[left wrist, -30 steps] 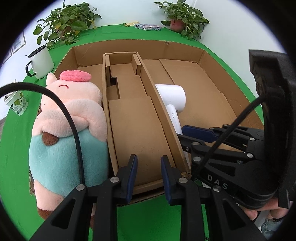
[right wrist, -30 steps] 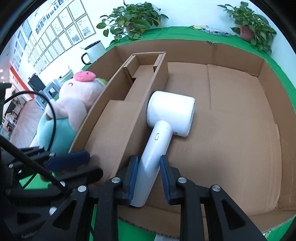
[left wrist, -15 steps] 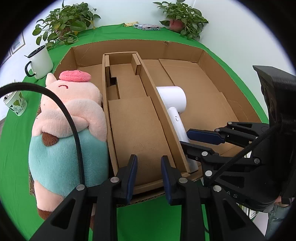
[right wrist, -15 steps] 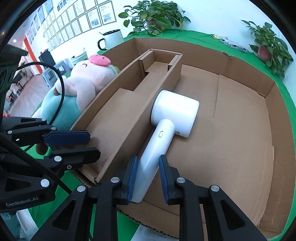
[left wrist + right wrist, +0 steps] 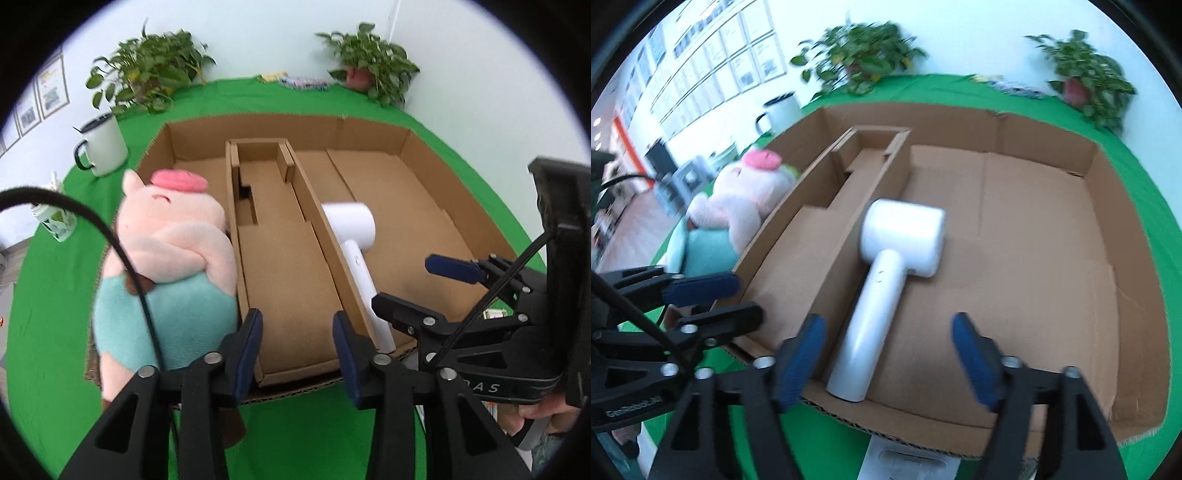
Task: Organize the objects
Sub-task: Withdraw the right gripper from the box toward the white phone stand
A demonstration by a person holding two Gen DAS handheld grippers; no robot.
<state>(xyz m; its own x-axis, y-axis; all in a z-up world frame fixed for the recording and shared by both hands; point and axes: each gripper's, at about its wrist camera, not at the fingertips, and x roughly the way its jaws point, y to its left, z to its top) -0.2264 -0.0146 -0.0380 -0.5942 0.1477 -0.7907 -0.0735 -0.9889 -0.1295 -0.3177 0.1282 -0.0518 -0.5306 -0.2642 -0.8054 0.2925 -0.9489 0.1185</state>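
A white hair dryer (image 5: 886,273) lies flat in the right section of a large open cardboard box (image 5: 1034,229), its handle toward the near wall; it also shows in the left wrist view (image 5: 354,243). My right gripper (image 5: 890,358) is open and empty, just above the handle's end. A plush pig (image 5: 166,269) in teal clothes lies in the box's left section. My left gripper (image 5: 297,350) is open and empty over the near edge of the cardboard insert (image 5: 280,251) in the middle.
A white enamel mug (image 5: 103,147) and a patterned cup (image 5: 55,221) stand on the green cloth left of the box. Potted plants (image 5: 147,81) line the back edge. White paper (image 5: 905,461) lies in front of the box.
My right gripper has opened, let go of the hair dryer's handle and drawn back a little. My left gripper has opened wider and pulled back and up.
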